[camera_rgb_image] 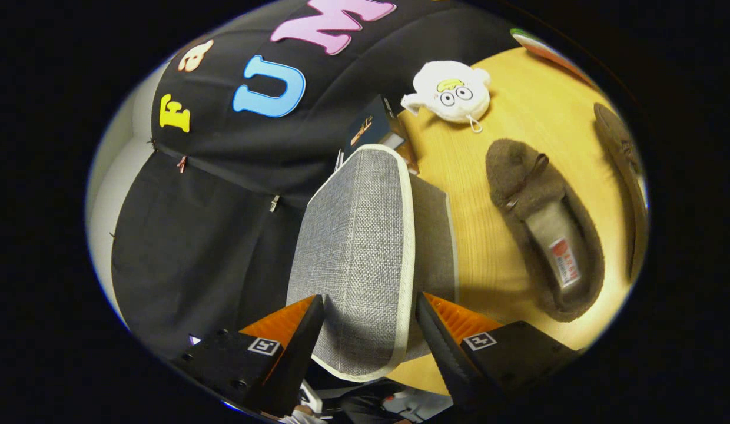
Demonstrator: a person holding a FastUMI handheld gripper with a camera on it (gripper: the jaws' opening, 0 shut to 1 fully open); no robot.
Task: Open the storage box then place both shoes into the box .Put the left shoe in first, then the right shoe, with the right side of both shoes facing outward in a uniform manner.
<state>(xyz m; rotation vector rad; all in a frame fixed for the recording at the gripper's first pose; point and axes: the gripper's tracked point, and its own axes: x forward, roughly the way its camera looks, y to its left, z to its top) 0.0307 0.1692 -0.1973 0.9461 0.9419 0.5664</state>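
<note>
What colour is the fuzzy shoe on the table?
Brown, seen in the gripper view: the shoe lies beyond the open tool.

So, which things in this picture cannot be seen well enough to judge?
- Inside of the grey storage box: hidden behind its raised lid in the gripper view.
- Whether the fingers press the lid: unclear; the gripper has one finger on each side of it.
- Second brown shoe: cut off at the view's edge, beyond the nearer shoe.
- Dark object behind the lid: partly hidden, cannot be identified.
</note>
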